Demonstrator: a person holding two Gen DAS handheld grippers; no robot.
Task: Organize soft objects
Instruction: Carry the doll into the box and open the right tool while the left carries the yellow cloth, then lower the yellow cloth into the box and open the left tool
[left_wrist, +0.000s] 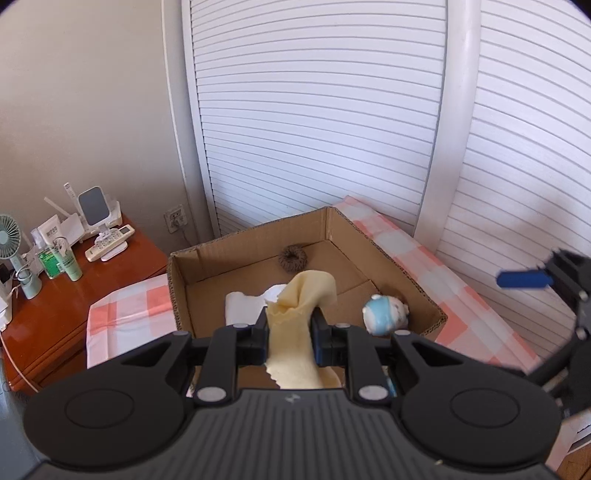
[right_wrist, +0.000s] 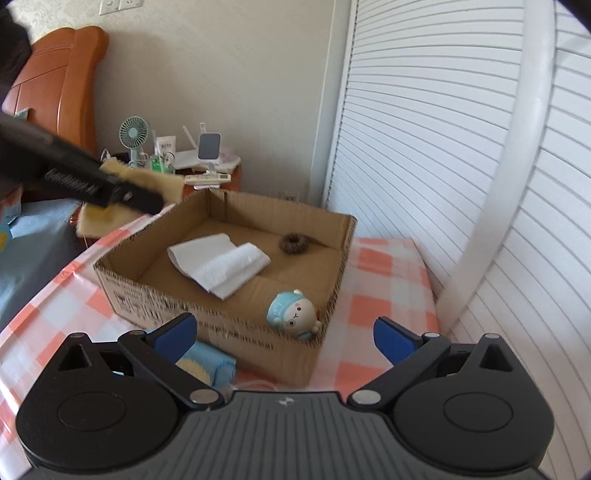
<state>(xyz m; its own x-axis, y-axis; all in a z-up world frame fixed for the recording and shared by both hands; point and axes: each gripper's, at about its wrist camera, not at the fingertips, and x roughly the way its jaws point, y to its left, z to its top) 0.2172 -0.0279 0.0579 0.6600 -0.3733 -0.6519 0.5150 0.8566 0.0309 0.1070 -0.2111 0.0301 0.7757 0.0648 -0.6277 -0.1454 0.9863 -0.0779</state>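
Left gripper (left_wrist: 289, 328) jaws pinching yellow cloth (left_wrist: 295, 332), held above cardboard box (right_wrist: 236, 328). Right gripper (right_wrist: 286, 334) jaws spread, holding nothing. Inside box: white cloth (right_wrist: 221, 264), plush toy (right_wrist: 293, 314), brown scrunchie (right_wrist: 293, 243). Checked sheet (right_wrist: 373, 306) beneath.

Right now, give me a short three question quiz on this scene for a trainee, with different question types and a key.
1. True or false: the left gripper is shut on the pale yellow cloth.
2. Which lies inside the open brown cardboard box? A) green fan B) dark brown hair scrunchie C) remote
3. Fill in: the right gripper is ___.

Key: 1 true. 2 B, beside the folded white tissue and the blue and white plush toy. 3 open, holding nothing.
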